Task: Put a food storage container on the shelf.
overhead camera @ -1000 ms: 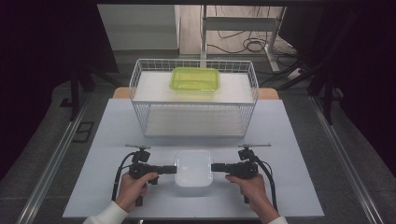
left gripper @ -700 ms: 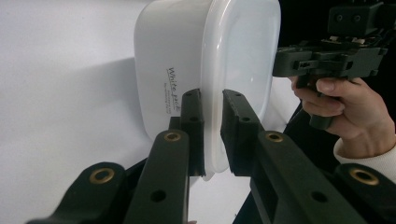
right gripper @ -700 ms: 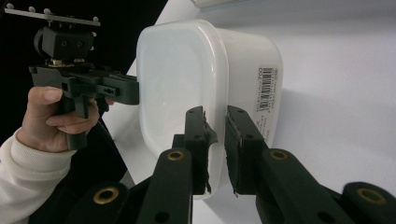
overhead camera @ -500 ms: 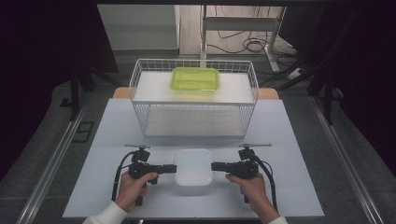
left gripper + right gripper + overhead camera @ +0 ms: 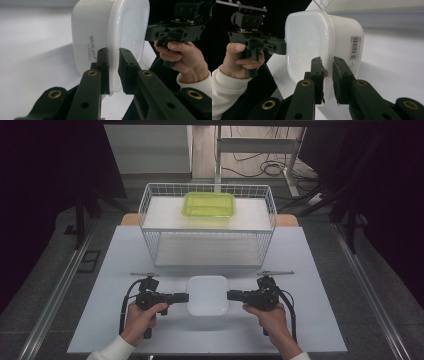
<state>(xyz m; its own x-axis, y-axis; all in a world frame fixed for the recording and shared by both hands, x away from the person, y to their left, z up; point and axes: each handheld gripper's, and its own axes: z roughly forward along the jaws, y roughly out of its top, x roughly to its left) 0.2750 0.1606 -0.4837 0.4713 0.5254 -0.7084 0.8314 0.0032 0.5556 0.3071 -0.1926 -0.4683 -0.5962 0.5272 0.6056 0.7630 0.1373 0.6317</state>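
High view showed the left tool (image 5: 183, 297) clamped on the left rim of a white lidded plastic container (image 5: 207, 295) near the table's (image 5: 310, 270) front edge; the right tool (image 5: 233, 295) gripped its right rim. Behind, a wire basket (image 5: 150, 227) carried a green lidded container (image 5: 209, 204).

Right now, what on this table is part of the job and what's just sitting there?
In the job:
- white lidded container, rim pinched from both sides
- left gripper, shut on its rim
- right gripper, shut on the opposite rim

Just there:
- wire basket, behind the container
- green container in the basket
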